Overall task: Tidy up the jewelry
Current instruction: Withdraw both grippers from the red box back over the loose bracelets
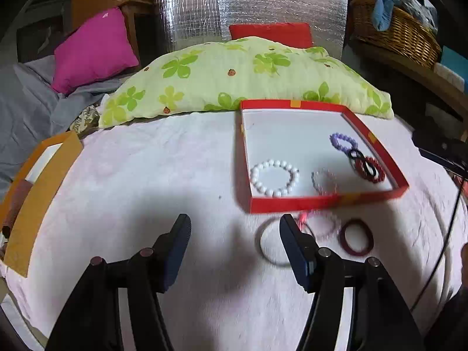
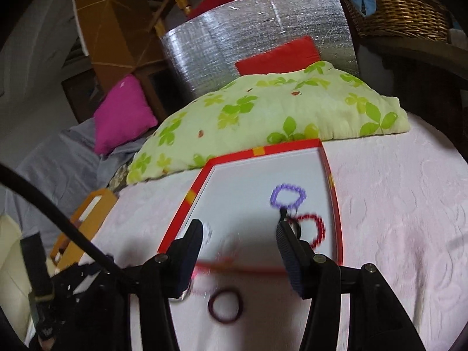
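Motion is blurring the pink bracelet (image 1: pixel 321 224) at lower right of the left view, while the right gripper's finger (image 2: pixel 191 248) is hiding the white bracelet (image 2: pixel 208 232).

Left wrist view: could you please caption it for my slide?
Open left hand-held gripper before red tray of bracelets; maroon ring outside.

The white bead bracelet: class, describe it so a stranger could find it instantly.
Find the red tray on the pale pink bedspread. In its near-left corner lies the white bead bracelet, the only all-white ring of round beads inside.
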A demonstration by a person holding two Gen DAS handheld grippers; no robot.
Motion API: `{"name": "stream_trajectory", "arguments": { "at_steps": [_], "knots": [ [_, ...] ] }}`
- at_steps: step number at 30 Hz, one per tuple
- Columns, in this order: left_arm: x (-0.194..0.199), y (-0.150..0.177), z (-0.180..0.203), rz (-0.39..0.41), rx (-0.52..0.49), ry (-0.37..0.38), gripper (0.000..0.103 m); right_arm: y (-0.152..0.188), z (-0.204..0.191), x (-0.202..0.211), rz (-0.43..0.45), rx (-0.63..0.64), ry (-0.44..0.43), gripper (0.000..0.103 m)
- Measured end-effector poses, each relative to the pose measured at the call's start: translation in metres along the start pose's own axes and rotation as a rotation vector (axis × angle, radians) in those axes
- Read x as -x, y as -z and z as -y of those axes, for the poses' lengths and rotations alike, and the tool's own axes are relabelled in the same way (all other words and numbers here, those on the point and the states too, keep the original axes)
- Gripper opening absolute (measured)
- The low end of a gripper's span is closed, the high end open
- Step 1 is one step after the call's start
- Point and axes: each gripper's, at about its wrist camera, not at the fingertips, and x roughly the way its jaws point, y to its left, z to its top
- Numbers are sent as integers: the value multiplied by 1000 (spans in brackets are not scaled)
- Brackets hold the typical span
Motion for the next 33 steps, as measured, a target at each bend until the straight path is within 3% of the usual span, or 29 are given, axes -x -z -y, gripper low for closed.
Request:
{"name": "stream_trajectory", "arguments": {
  "at_steps": [5,10,33],
  "knots": [
    [13,13,2,10,-32,3,64,35,-7,19,-55,15,-10,56],
    [17,18,7,14,-58,3,64,64,-15,12,-159,46,5,56],
    [-7,23,14,-70,-84,-13,64,73,8,-12,-252,-21,19,56]
  ]
}}
